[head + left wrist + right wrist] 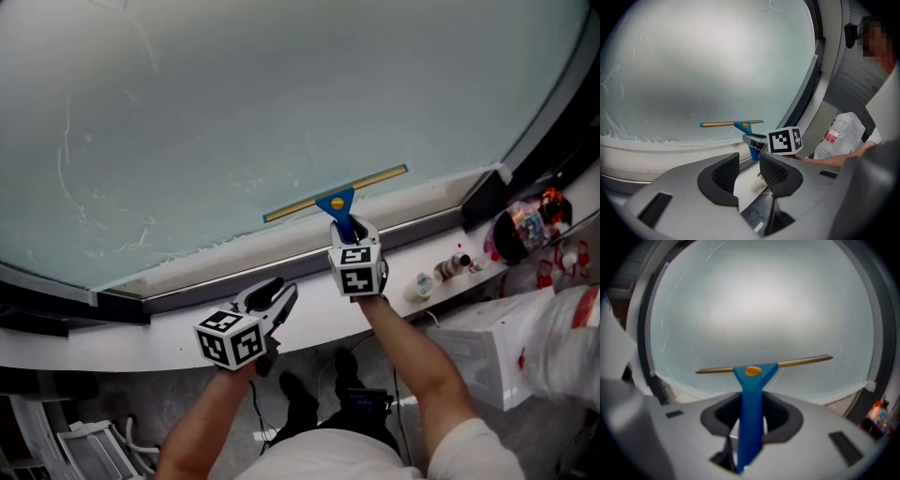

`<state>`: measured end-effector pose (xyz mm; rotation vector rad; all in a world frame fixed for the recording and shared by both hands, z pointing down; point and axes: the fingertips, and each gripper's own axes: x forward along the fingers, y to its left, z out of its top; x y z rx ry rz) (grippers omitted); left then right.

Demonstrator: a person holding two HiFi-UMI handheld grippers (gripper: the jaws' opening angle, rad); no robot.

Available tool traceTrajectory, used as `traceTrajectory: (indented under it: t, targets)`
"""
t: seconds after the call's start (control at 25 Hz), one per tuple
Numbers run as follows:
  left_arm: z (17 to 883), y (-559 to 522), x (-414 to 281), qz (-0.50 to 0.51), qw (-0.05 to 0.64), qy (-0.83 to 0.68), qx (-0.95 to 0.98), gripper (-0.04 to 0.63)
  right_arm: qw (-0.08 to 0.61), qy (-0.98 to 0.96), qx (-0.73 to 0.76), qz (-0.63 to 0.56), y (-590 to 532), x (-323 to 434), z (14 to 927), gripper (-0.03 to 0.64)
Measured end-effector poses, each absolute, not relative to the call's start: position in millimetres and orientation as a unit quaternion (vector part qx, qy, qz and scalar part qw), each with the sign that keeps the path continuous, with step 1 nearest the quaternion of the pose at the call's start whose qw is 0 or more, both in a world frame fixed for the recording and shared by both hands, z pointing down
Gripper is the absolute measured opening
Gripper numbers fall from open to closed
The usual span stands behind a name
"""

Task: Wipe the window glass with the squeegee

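- Squeegee first: its blue handle runs straight up between the 2 jaws of the right gripper, which are clamped on it low down, so the tool is firmly pinched.
- In the head view the left gripper hangs lower and to the left, over the white ledge. Its own view shows its 2 jaws spread with nothing between them, only the ledge beyond the gap.
- Past the right gripper's jaws, the handle widens into a blue triangle with a yellow dot, carrying the brass-coloured blade.
- That blade lies against the low part of the window glass, just above the bottom frame, tilted so its right end is higher.
- Pale streaks cling to the glass along the lower edge and up the left side, well apart from the blade.
- Off to the right, small bottles stand on the ledge and a white plastic bag sits below it.
- My reading: wiping is under way, with the blade at the bottom of 1 pass.
- The next move likely calls for carrying the blade to a streaked band, levelling it, and keeping even pressure through the pull.
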<state>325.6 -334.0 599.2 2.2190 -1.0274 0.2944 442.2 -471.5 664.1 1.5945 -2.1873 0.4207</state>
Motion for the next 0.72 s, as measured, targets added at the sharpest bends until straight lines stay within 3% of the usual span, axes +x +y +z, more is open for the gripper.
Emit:
traceTrajectory:
  t: [0.72]
  targets:
    - [643, -318, 340, 0.143, 0.363, -0.383, 0.837, 0.156, 0.229, -0.785, 0.561, 0.131, -471, 443, 724, 0.147]
